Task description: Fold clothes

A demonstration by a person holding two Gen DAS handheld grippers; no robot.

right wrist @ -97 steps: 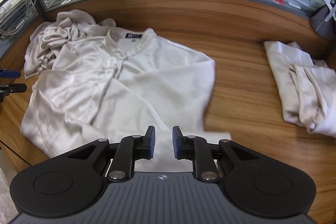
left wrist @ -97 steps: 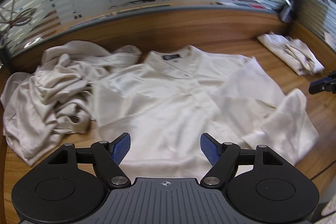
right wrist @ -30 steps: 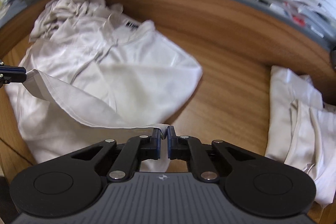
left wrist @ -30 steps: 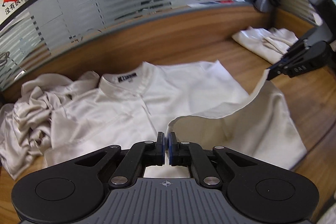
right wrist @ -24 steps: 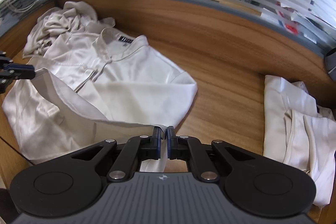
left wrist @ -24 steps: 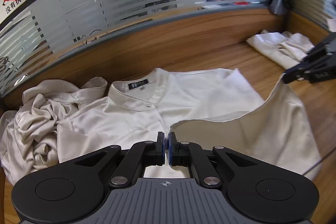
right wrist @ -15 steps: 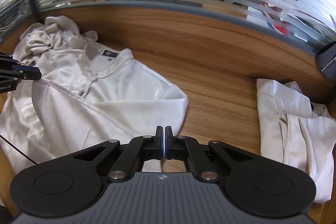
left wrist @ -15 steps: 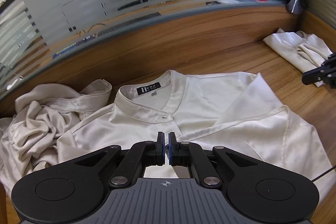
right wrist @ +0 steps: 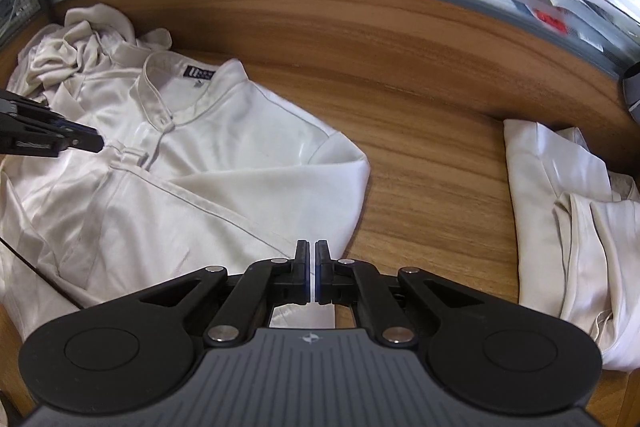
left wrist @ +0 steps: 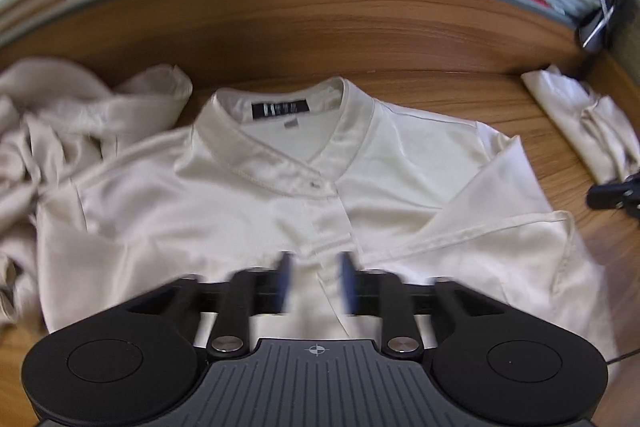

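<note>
Cream satin collared shirt lies flat on the wooden table. Left gripper is opening over its placket, gripping nothing; right gripper stays pinched on the hem.

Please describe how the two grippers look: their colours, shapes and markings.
Both grippers, left and right, look alike: matte black linkage arms with silver rivets, blue finger pads, two round black discs, and a grey ribbed centre plate bearing a small crosshair mark. No hands or sleeves show.

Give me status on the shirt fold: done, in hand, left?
Done: folded clothes at right; shirt hem laid over its front. In hand: left tongs opening over the hem, right tongs shut on its edge. Left: further folds, crumpled pile.
</note>
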